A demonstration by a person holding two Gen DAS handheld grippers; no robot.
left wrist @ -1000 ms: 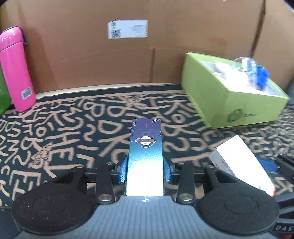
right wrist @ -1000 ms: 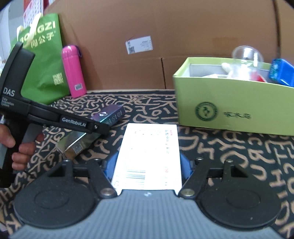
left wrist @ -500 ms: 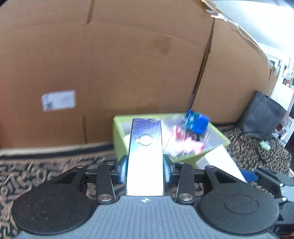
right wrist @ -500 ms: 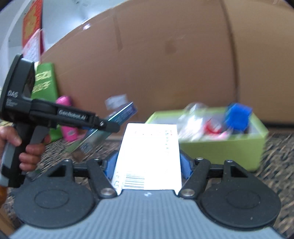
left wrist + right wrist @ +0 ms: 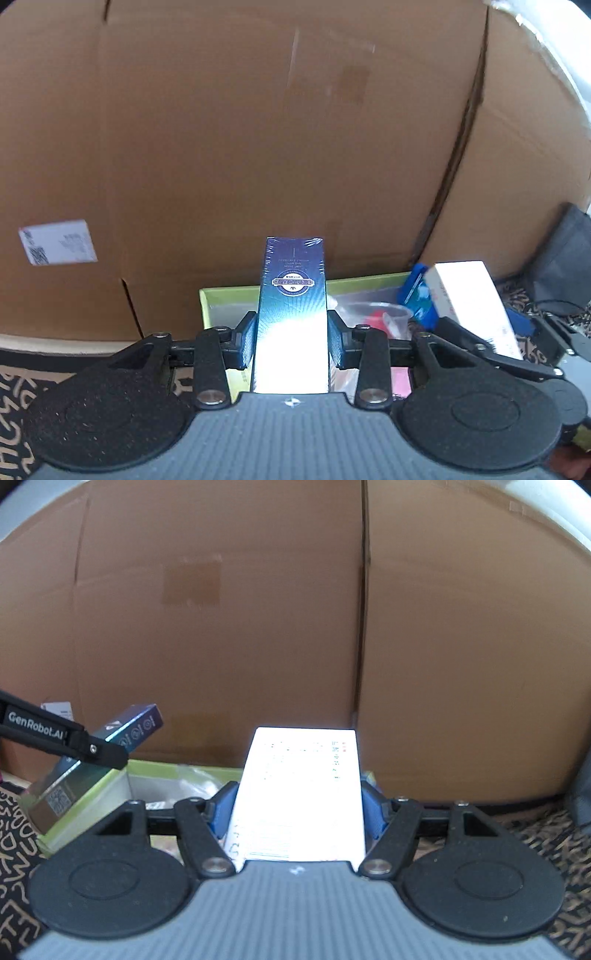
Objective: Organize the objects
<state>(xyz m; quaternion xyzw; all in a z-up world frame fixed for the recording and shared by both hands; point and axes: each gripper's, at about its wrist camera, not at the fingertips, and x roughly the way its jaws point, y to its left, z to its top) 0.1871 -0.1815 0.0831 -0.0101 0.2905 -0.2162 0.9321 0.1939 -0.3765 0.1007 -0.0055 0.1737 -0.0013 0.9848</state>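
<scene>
While my left gripper [image 5: 291, 334] is clamping the blue carton [image 5: 291, 306] and my right gripper [image 5: 297, 812] the white box [image 5: 301, 794] over the crowded green bin [image 5: 229, 295], I am risking a collision.

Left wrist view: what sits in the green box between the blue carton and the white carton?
In the left wrist view, between the blue carton and the white carton, the green box holds clear plastic packaging, something red and a small blue box.

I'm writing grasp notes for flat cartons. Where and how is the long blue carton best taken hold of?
Grip the long blue carton across its two narrow long edges near one end, coming in along its length. It is slim with flat parallel sides, so the pads sit square; the left hand-held gripper holds it this way now.
</scene>
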